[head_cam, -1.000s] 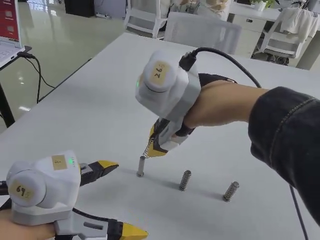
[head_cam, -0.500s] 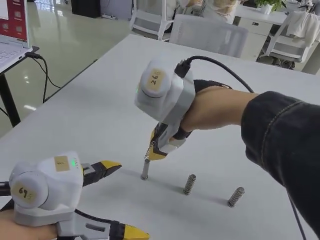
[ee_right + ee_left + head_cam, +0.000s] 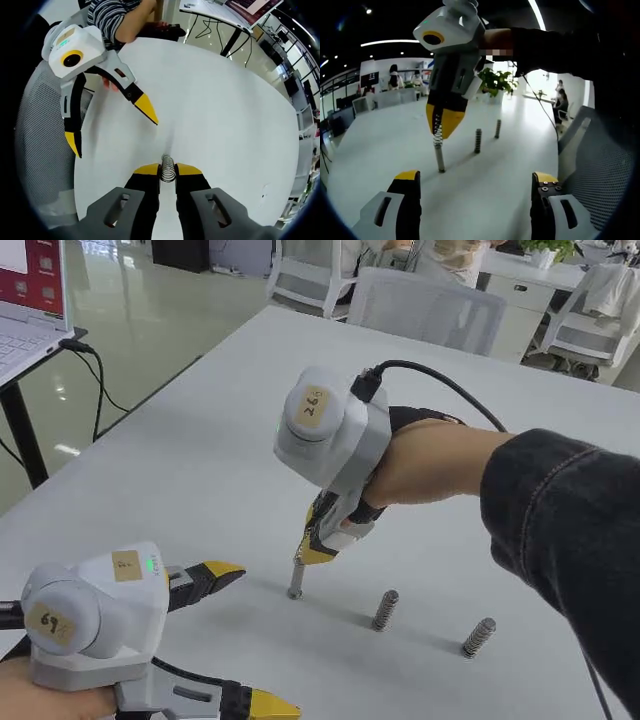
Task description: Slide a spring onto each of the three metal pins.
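Found right hand-held gripper clamped on spring, held at top of bare pin on bench; engagement not discernible behind jaws. Noted left hand-held gripper spread wide, empty. Recorded other two pins already sprung.

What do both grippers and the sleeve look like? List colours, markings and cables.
Both have rounded white housings, a green light and black jaws with yellow tips. The right gripper carries a round tan sticker marked 26 and a black cable plugged into its top. The left gripper has a similar sticker marked 69. The sleeve is dark, denim-like.
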Motion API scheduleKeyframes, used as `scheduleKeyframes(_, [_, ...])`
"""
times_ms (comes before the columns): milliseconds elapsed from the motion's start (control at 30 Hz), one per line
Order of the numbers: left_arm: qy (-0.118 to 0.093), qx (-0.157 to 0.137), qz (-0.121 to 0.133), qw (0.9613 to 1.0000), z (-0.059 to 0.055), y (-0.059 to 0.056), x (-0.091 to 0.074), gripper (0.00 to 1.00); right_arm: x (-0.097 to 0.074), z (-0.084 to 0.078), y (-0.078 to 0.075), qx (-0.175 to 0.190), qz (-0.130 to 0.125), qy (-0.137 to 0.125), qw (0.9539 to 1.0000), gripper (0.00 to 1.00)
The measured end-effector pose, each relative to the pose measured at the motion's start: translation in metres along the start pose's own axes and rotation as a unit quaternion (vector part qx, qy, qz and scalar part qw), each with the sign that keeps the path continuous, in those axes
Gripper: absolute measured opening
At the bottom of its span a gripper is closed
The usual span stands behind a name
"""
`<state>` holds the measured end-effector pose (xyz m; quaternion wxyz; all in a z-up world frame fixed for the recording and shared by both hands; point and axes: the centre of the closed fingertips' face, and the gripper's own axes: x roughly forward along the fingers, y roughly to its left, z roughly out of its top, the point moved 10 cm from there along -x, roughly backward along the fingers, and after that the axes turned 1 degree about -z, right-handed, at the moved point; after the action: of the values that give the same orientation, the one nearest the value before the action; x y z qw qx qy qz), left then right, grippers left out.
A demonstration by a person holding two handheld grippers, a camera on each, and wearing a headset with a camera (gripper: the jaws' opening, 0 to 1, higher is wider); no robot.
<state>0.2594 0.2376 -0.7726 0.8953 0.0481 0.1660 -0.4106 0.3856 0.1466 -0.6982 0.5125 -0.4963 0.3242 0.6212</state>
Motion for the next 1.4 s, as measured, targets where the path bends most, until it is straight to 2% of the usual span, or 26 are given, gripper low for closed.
scheduleKeyframes(467, [-0.001, -0.003, -0.001, 1.0, -0.002, 0.001, 0.0, 0.87, 0.013, -0.003, -0.003, -0.003, 0.005, 0.017, 0.9998, 0.08])
scheduleKeyframes(600, [-0.001, -0.005, 0.0, 1.0, -0.002, 0.001, 0.0, 0.86, 0.014, -0.001, -0.004, 0.002, 0.006, 0.013, 0.9999, 0.08])
scheduleKeyframes(767, [-0.001, -0.005, 0.001, 1.0, -0.003, 0.0, 0.0, 0.86, 0.028, -0.003, 0.0, -0.003, 0.015, 0.028, 0.9995, 0.08])
scheduleKeyframes(1400, [0.002, -0.008, 0.002, 1.0, -0.005, 0.001, 0.0, 0.85, 0.049, -0.006, 0.005, 0.004, 0.027, 0.035, 0.999, 0.08])
